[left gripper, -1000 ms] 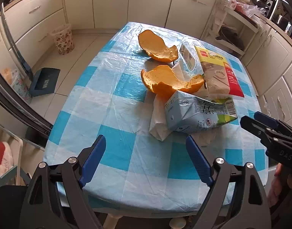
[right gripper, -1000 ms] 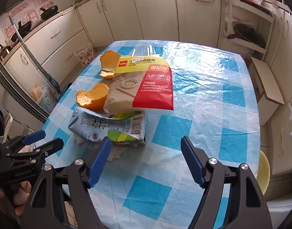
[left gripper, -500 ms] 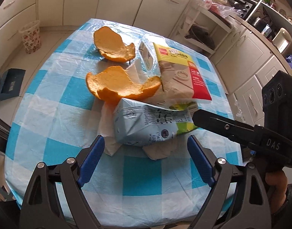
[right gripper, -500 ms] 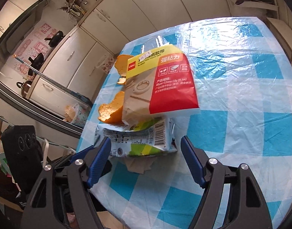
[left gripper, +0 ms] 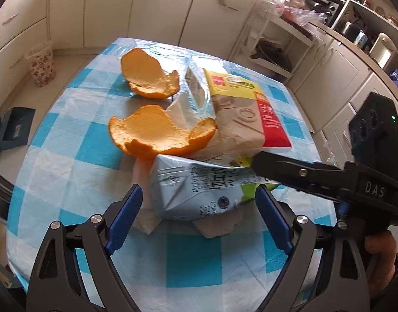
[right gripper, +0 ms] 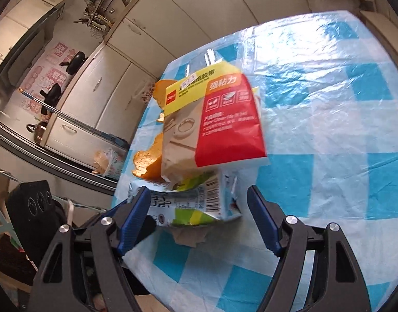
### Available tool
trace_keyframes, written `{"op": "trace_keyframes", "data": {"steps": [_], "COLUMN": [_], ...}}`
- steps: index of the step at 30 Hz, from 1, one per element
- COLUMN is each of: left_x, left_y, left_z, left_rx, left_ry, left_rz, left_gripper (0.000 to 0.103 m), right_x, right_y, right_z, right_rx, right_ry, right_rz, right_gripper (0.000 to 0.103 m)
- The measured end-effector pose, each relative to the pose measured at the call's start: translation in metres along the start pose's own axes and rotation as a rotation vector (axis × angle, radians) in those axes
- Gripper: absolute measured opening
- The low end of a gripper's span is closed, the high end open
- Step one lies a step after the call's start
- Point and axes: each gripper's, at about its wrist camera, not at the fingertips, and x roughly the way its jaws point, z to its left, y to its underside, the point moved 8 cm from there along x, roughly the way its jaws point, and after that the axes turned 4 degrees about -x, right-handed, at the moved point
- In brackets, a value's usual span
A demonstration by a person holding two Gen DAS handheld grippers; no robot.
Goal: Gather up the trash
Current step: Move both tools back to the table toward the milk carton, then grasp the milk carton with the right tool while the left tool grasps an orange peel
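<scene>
A crushed pale-blue milk carton [left gripper: 199, 189] lies on the checked tablecloth [left gripper: 76, 156], on crumpled white tissue [left gripper: 147, 223]. Two orange peels [left gripper: 157, 135] [left gripper: 147, 75] and a yellow-red tape packet [left gripper: 245, 111] lie behind it. My left gripper [left gripper: 199, 208] is open, its jaws either side of the carton's near end. My right gripper [right gripper: 199, 202] is open too, astride the carton [right gripper: 196, 202] from the other side; it shows in the left wrist view [left gripper: 303, 174] with one finger over the carton. The packet [right gripper: 219, 124] leans on the carton.
A clear plastic wrapper [left gripper: 196, 85] lies between the far peel and the packet. A floral waste bin [left gripper: 41, 66] stands on the floor at left, near a dustpan [left gripper: 15, 127]. Cabinets ring the table. An open shelf unit [left gripper: 271, 52] stands at the back right.
Both grippers have moved in toward the milk carton, which now sits between each pair of open jaws. The right gripper's finger now reaches over the carton. Nothing on the table has moved.
</scene>
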Motion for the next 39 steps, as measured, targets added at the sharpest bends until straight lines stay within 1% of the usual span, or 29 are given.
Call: {"op": "trace_keyframes", "data": {"steps": [2,4,7,10,12,14,15,16,18,20,21,22,23,26,27,28,29,30,32,33,35,36,37,39], "left_x": [0.000,-0.004,-0.018,-0.029,-0.023,-0.012,-0.008,-0.007,-0.015,-0.029,-0.037,-0.044,-0.047,-0.044,-0.041,-0.037,-0.033,-0.026,-0.021,-0.021,-0.018,-0.015,-0.010,0.001], "left_y": [0.000,0.003,0.008,0.024,0.037,0.056,0.064,0.069,0.071,0.064,0.058,0.050,0.042,0.019,0.012,0.005,-0.002,-0.009,-0.022,-0.027,-0.032,-0.031,-0.029,-0.026], "left_z": [-0.006,-0.013,-0.029,-0.053,-0.070,-0.086,-0.091,-0.094,-0.093,-0.086,-0.080,-0.073,-0.066,-0.048,-0.043,-0.041,-0.037,-0.036,-0.018,-0.007,0.021,0.033,0.045,0.063], "left_rx": [0.035,0.055,0.086,0.141,0.186,0.253,0.284,0.313,0.347,0.340,0.330,0.310,0.280,0.151,0.106,0.081,0.055,0.039,-0.013,-0.048,-0.130,-0.165,-0.205,-0.297], "left_ry": [-0.019,-0.004,0.053,0.127,0.155,0.167,0.172,0.165,0.150,0.156,0.157,0.150,0.149,0.172,0.179,0.182,0.163,0.126,0.026,-0.001,-0.051,-0.070,-0.077,-0.048], "left_rz": [-0.020,-0.027,-0.039,-0.033,0.005,0.079,0.109,0.122,0.110,0.089,0.069,0.047,0.037,0.046,0.058,0.066,0.075,0.077,0.064,0.057,0.059,0.069,0.085,0.125], "left_gripper": [0.087,0.088,0.088,0.088,0.089,0.089,0.089,0.089,0.089,0.089,0.089,0.089,0.089,0.089,0.089,0.089,0.089,0.089,0.089,0.089,0.089,0.089,0.089,0.089], "right_x": [-0.001,-0.014,-0.039,-0.065,-0.073,-0.073,-0.072,-0.073,-0.079,-0.090,-0.095,-0.099,-0.101,-0.094,-0.087,-0.078,-0.069,-0.058,-0.040,-0.035,-0.027,-0.024,-0.021,-0.016], "right_y": [0.003,0.005,0.015,0.033,0.044,0.056,0.060,0.061,0.057,0.049,0.045,0.041,0.040,0.049,0.055,0.063,0.069,0.075,0.080,0.083,0.081,0.079,0.078,0.074], "right_z": [0.005,0.008,0.007,0.001,-0.009,-0.027,-0.036,-0.045,-0.058,-0.057,-0.052,-0.042,-0.031,0.009,0.021,0.028,0.031,0.031,0.025,0.020,0.020,0.019,0.018,0.014], "right_rx": [-0.015,-0.029,-0.017,-0.033,-0.046,-0.051,-0.037,-0.017,-0.006,-0.057,-0.110,-0.197,-0.281,-0.570,-0.660,-0.734,-0.785,-0.818,-0.847,-0.860,-0.912,-0.917,-0.899,-0.871], "right_ry": [0.017,0.010,-0.028,-0.025,0.018,0.082,0.103,0.124,0.188,0.254,0.302,0.353,0.377,0.421,0.423,0.425,0.435,0.448,0.477,0.496,0.543,0.548,0.530,0.530], "right_rz": [0.013,0.008,0.022,0.042,0.070,0.125,0.150,0.157,0.136,0.091,0.070,0.047,0.036,0.024,0.032,0.053,0.083,0.118,0.169,0.180,0.171,0.172,0.184,0.192], "right_gripper": [0.076,0.076,0.076,0.080,0.082,0.082,0.082,0.082,0.082,0.082,0.082,0.082,0.082,0.082,0.084,0.085,0.085,0.085,0.085,0.086,0.088,0.088,0.088,0.088]}}
